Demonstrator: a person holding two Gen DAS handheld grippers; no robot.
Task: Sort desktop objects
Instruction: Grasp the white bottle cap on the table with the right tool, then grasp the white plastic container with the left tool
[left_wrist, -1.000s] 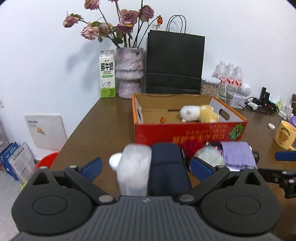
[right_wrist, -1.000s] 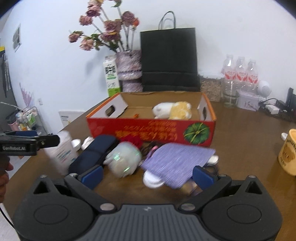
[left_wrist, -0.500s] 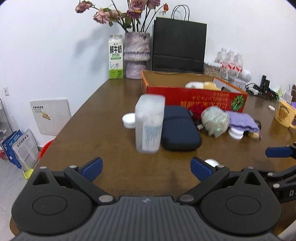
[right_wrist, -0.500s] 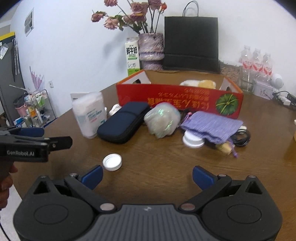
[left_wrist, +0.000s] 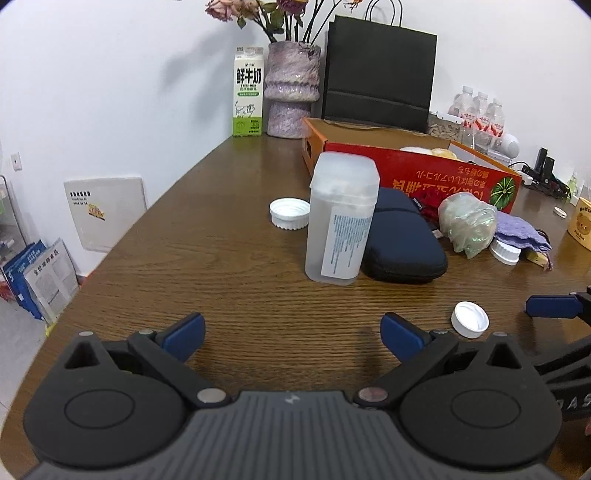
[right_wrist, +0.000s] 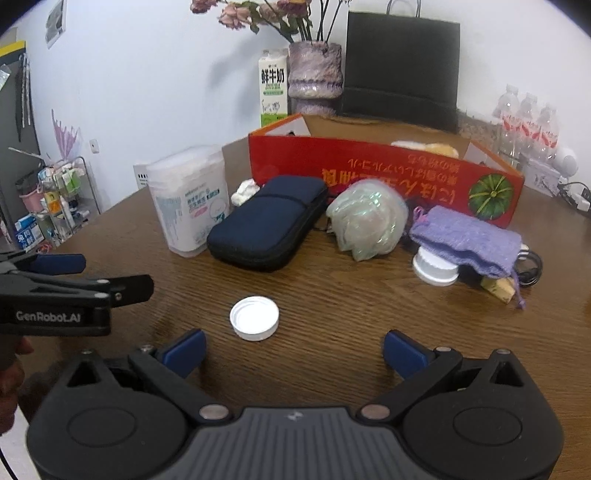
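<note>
brown wood-grain table (left_wrist: 229, 236) fills both views, its curved left edge dropping off toward a white wall; the near strip of tabletop in front of both tools is bare wood with room to move. largest on it is a red cardboard box (right_wrist: 388, 173), open-topped with upside-down orange print and a pumpkin picture, standing across the back of the clutter with a plush toy (right_wrist: 424, 147) showing over its rim. a black paper bag (left_wrist: 378, 70), a purple vase (left_wrist: 293, 90) and a milk carton (left_wrist: 248, 96) stand behind it by the wall.

in front of the box lies a navy zip case (right_wrist: 267, 223), flat and angled, touching a frosted plastic container (left_wrist: 341, 218) that stands upright on its left. right of the case sits a crumpled iridescent bundle (right_wrist: 367, 221), then a lilac knit pouch (right_wrist: 467, 240) draped over a white lid (right_wrist: 436, 267). a white jar lid (left_wrist: 289, 213) lies behind the container.

smallest, a white bottle cap (right_wrist: 254, 317) lies open side up on bare wood, apart from the pile.

left gripper (left_wrist: 291, 334) hangs with fingers spread wide and empty, the container straight ahead, the cap just off its right finger. right gripper (right_wrist: 293, 354) is likewise spread and empty, the cap just ahead, nearer its left finger.
</note>
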